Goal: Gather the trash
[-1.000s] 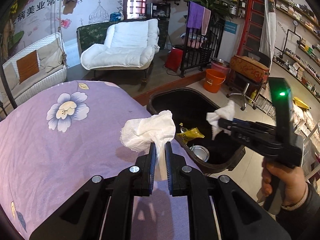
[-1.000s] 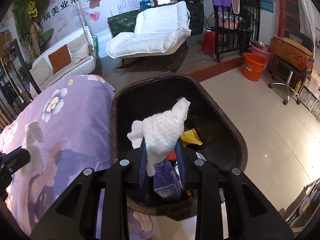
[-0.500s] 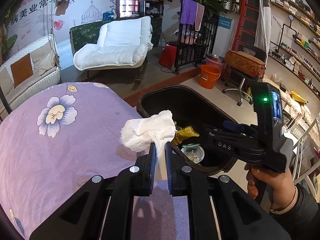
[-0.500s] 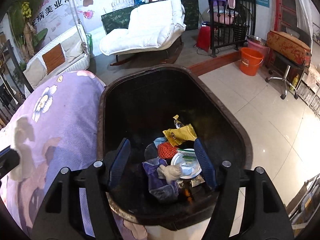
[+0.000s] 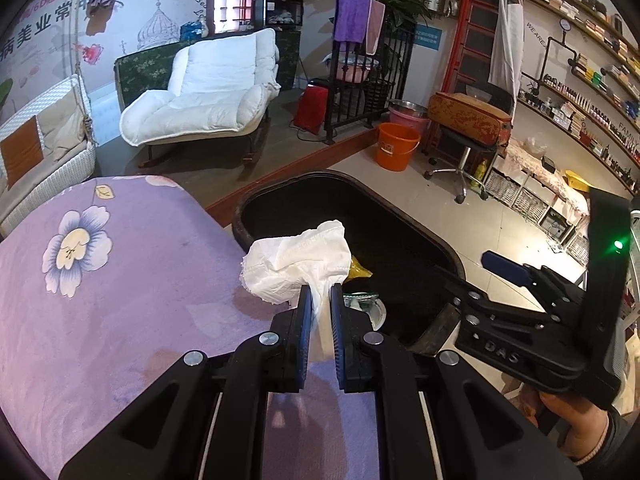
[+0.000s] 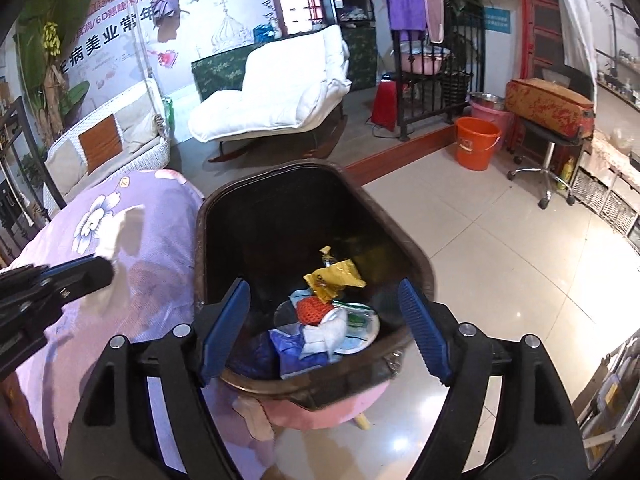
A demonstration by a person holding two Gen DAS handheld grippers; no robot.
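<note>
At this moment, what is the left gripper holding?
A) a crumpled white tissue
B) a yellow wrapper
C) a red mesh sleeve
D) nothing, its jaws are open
A: the left gripper is shut on the white tissue, near the bin; the yellow wrapper and red mesh lie inside the bin, and the right gripper is open.

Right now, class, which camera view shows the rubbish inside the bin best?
The right wrist view: it looks down into the bin, showing the rubbish between the open right gripper. The left wrist view shows only scraps behind the tissue.
</note>
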